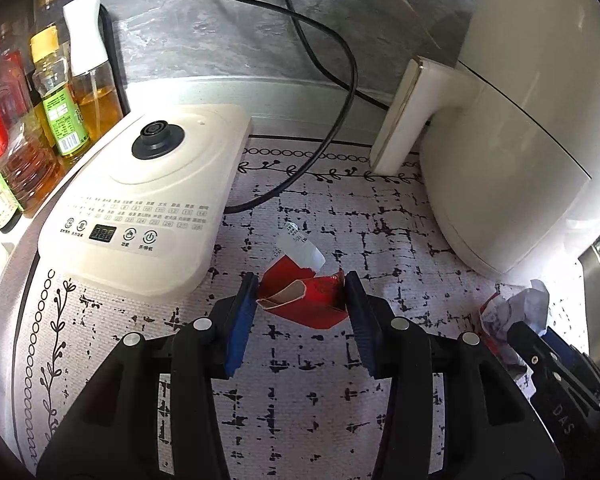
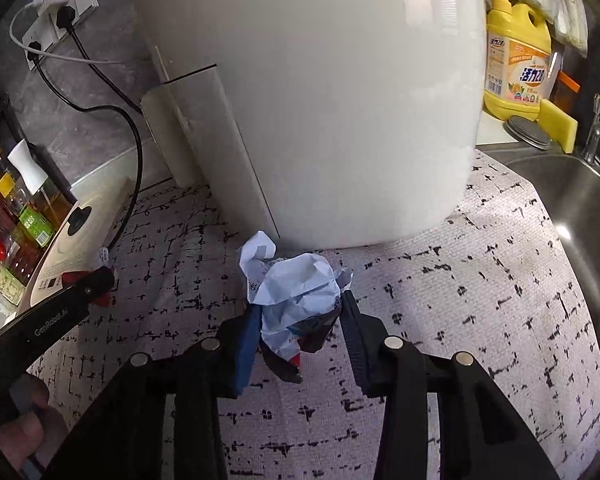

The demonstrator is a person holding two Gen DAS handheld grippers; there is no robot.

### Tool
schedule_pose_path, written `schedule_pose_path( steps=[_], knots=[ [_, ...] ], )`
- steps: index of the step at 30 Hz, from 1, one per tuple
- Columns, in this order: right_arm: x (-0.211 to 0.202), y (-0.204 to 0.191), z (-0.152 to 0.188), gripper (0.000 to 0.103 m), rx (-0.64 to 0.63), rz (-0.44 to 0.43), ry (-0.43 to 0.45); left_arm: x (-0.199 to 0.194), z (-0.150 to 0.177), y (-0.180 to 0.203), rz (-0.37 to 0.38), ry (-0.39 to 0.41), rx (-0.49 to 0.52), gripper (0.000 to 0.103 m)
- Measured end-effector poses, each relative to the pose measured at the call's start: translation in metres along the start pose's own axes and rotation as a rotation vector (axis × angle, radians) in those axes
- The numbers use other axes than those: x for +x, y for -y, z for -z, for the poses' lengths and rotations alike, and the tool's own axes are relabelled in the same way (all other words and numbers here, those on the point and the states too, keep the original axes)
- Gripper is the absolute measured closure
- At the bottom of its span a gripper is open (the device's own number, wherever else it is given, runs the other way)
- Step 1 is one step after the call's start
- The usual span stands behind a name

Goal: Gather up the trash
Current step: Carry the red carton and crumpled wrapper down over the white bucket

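Observation:
A torn red wrapper [image 1: 304, 300] with a white scrap behind it lies on the patterned mat [image 1: 300, 400]. My left gripper [image 1: 302, 294] stands around the red wrapper, fingers touching both of its sides. A crumpled white-and-blue paper ball [image 2: 296, 296] lies on the mat in front of the air fryer. My right gripper [image 2: 298, 312] stands around the paper ball, fingers pressing its sides. The paper ball [image 1: 512, 312] and the right gripper [image 1: 548, 356] also show at the right of the left wrist view. The left gripper [image 2: 88, 292] shows at the left of the right wrist view.
A white air fryer [image 1: 520, 140] stands at the right, a white appliance base [image 1: 148, 200] at the left with oil bottles [image 1: 56, 100] beside it. A black cable [image 1: 332, 80] crosses the counter. A steel sink [image 2: 572, 208], yellow detergent bottle [image 2: 516, 52] and sponge [image 2: 556, 124] are at the right.

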State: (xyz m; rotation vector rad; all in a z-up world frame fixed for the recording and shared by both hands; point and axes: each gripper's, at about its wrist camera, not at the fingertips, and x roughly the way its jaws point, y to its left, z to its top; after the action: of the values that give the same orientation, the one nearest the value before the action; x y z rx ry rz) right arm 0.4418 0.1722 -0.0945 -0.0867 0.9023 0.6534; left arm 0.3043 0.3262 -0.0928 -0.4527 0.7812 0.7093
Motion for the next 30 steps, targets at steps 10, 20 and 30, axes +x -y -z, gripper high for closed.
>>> schedule_pose_path(
  steps=[10,20,30],
  knots=[
    [-0.043,-0.003,0.028,0.065,0.067,0.064,0.053,-0.021,0.013,0.009,0.085,0.021,0.093,0.058],
    [-0.095,-0.014,0.069,0.064,0.144,0.165,0.117,-0.052,0.037,0.001,0.222,0.025,0.169,0.058],
    [-0.150,0.009,0.117,0.064,0.260,0.328,0.159,-0.066,0.067,0.041,0.408,-0.032,0.292,0.058]
  ],
)
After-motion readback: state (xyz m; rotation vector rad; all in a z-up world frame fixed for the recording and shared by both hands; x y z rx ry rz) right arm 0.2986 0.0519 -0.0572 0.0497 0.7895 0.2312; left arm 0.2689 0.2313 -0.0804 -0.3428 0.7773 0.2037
